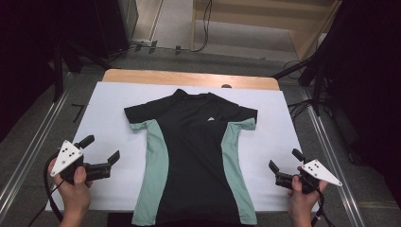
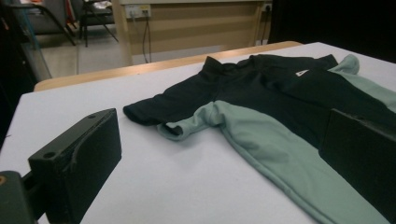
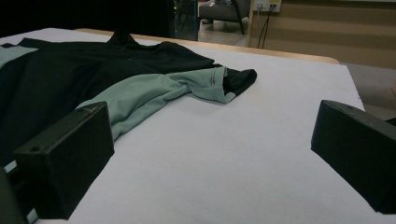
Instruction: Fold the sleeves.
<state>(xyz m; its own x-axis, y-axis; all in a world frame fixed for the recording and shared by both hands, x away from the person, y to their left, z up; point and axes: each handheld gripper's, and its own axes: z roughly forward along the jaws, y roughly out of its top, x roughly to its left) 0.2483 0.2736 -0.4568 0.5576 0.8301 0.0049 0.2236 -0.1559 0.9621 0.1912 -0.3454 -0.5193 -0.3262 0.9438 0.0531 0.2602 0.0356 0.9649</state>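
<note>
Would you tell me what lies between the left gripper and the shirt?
Nothing: between the open left gripper and the shirt, the white table cover is bare in the high view.

Black shirt (image 1: 194, 142) with mint-green side panels and a small white chest logo (image 1: 211, 118), on a white sheet (image 1: 108, 137) over a light wooden table (image 1: 189, 78); black gripper jaws, grey dotted plates.
</note>
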